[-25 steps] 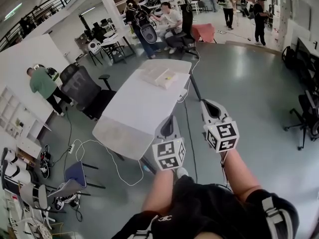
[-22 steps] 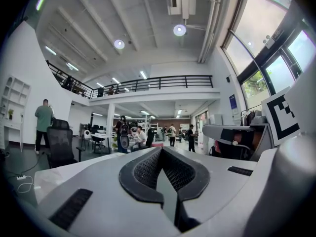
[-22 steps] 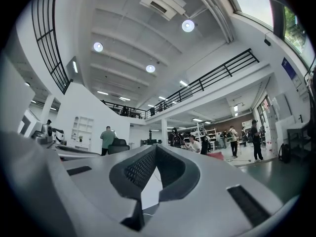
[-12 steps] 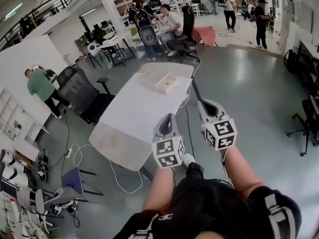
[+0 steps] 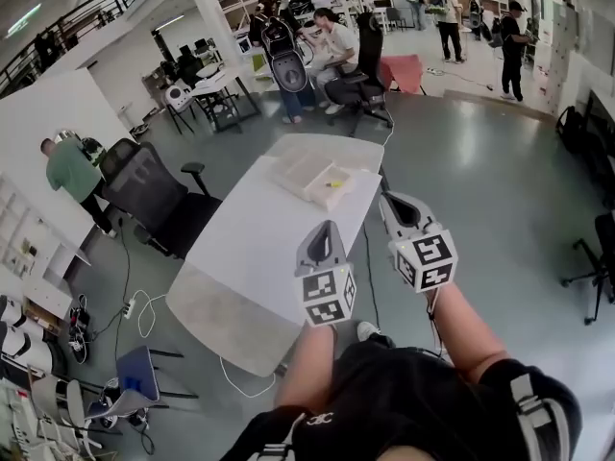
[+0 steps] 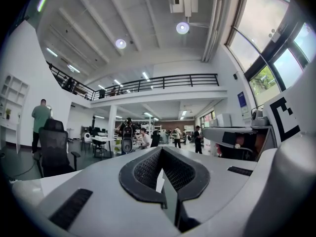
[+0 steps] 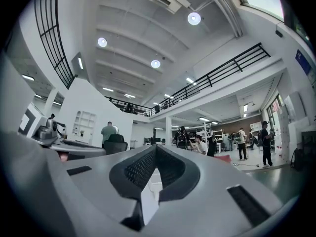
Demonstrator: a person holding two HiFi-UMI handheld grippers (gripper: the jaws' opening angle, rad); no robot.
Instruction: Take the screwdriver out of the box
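A clear plastic box [image 5: 309, 172] lies at the far end of the white table [image 5: 250, 248], and something small and yellow [image 5: 333, 183] shows inside it. I cannot make out the screwdriver itself. Both grippers are held up in the air short of the table's near edge. My left gripper [image 5: 322, 230] points toward the box with its jaws together and nothing between them. My right gripper [image 5: 398, 204] hangs to the right of the table, likewise shut and empty. In the left gripper view the left gripper [image 6: 161, 150] is closed at its tip, as is the right gripper [image 7: 156, 146] in the right gripper view.
A black office chair [image 5: 144, 185] stands left of the table. Cables [image 5: 144, 310] trail on the floor below the table's near left corner. A person in green [image 5: 69, 169] stands at far left, and several people sit and stand beyond the table [image 5: 322, 36].
The view has moved forward, so the table and box are nearer and lower in the head view. Both grippers have kept their place and stayed shut.
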